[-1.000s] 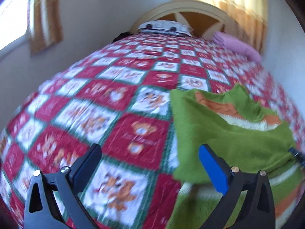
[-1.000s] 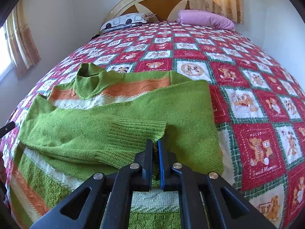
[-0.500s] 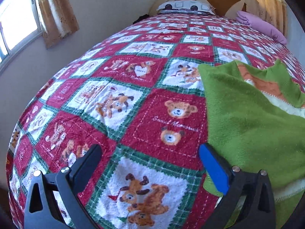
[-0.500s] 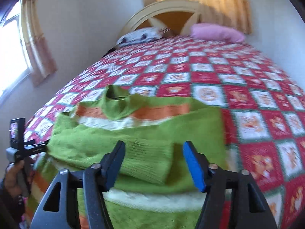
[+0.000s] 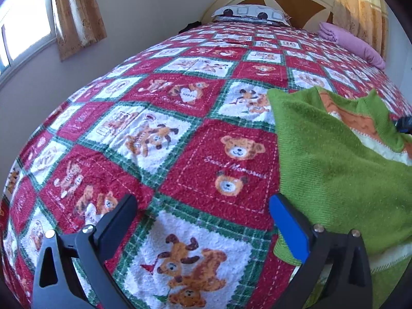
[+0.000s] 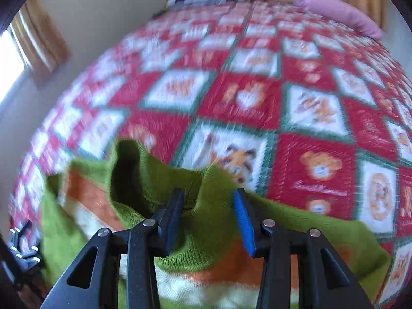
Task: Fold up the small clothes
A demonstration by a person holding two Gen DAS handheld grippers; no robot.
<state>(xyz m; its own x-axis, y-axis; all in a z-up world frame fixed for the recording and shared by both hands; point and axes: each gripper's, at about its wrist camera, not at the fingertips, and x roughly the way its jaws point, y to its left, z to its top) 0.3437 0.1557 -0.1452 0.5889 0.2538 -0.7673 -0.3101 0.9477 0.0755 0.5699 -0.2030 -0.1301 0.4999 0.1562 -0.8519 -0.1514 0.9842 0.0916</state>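
Observation:
A green knitted sweater (image 5: 334, 175) with orange and cream stripes lies on the patchwork bedspread (image 5: 180, 118), its sleeve folded across the body. My left gripper (image 5: 202, 200) stands open low over the bedspread, its blue finger (image 5: 288, 229) beside the sweater's left edge, with nothing between the fingers. In the right wrist view my right gripper (image 6: 207, 193) is at the sweater's collar (image 6: 144, 170). Its jaws are closing with a fold of the collar rim between them, and a wide gap still shows. The view is blurred by motion.
The bed runs back to a cream headboard (image 5: 303, 2) with a patterned pillow (image 5: 249, 14) and a pink pillow (image 5: 352, 43). A wall with a window and curtain (image 5: 77, 13) lies to the left. The other gripper's tip (image 5: 404, 126) shows at the sweater's far side.
My right gripper let go of the sleeve cuff, opened, moved along the sweater to the collar and has begun narrowing. My left gripper sank slightly beside the sweater's left edge, staying open.

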